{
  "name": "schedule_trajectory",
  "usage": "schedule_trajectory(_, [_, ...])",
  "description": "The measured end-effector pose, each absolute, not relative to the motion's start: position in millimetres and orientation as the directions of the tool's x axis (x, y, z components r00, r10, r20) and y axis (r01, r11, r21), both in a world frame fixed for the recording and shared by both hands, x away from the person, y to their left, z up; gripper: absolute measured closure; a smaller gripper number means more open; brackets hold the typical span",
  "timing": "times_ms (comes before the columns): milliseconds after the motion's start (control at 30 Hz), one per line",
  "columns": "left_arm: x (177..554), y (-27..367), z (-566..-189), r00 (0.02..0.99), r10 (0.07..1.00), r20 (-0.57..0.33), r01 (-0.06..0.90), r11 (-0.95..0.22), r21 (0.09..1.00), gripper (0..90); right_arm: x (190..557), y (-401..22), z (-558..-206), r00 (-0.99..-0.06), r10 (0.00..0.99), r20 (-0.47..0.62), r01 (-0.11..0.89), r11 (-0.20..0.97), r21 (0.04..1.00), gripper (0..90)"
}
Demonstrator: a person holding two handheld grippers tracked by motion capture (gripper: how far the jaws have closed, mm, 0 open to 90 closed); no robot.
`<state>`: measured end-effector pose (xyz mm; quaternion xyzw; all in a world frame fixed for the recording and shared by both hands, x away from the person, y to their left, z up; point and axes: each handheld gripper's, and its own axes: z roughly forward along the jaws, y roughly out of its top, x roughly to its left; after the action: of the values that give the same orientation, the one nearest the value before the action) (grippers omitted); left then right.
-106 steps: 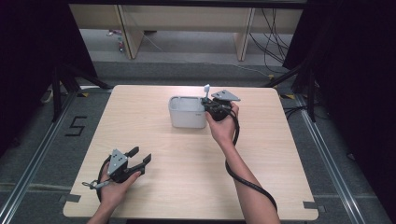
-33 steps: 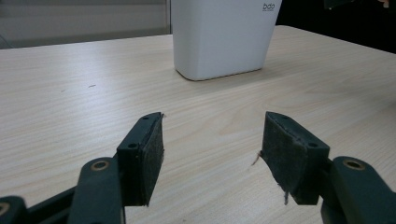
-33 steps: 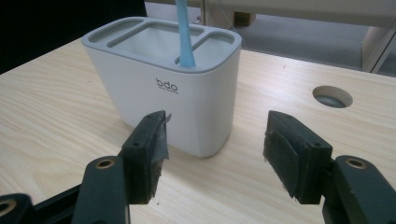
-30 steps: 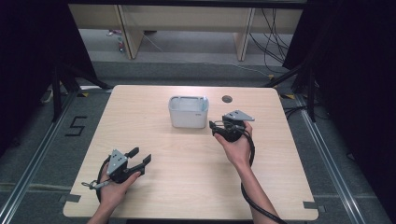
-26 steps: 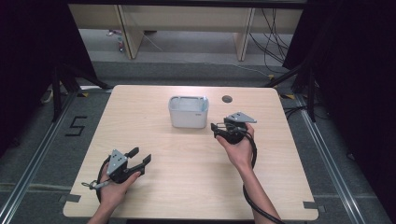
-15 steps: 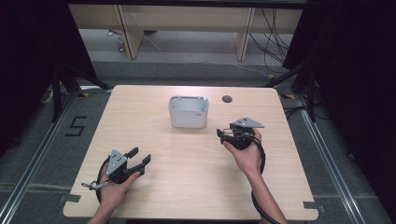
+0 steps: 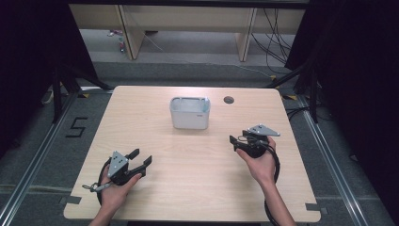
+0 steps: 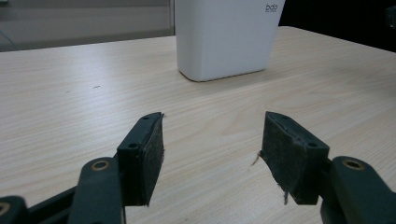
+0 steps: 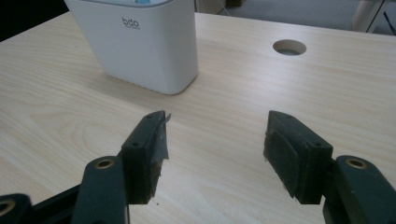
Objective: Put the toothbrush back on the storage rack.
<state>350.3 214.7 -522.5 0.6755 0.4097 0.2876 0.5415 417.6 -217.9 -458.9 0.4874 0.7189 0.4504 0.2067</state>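
A white rectangular bin with a pale blue-grey rim stands upright on the far middle of the wooden table. My left gripper rests low near the front left, a hand around it, jaws open and pointing toward the bin. In the left gripper view the bin stands well ahead of the gripper, whose pads have nothing between them. My right gripper is held at the right side, front-right of the bin, open and empty. In the right gripper view the bin lies ahead to the left of the gripper.
A round cable hole is cut in the tabletop right of the bin, also seen as a hole in the right gripper view. Black cables trail from both grippers. Dark curtains flank the table; shelving legs and wires lie beyond its far edge.
My right gripper has drawn away from the bin's right rim, moving right and toward the table's front. The left gripper and the bin have stayed put.
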Motion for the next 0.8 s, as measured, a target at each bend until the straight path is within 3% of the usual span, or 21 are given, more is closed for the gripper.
schedule_trajectory(33, [350.3, 214.7, -522.5, 0.499, 0.865, -0.056, 0.242, -0.078, 0.967, 38.3, 420.1, -221.5, -460.8, -0.455, 0.885, 0.1, 0.483, 0.151, 0.862, 39.7])
schedule_trajectory(800, [349.5, 214.2, -522.4, 0.5, 0.865, -0.05, 0.242, -0.084, 0.967, 38.4, 390.2, -257.6, -490.4, -0.395, 0.91, 0.126, 0.517, 0.107, 0.85, 41.6])
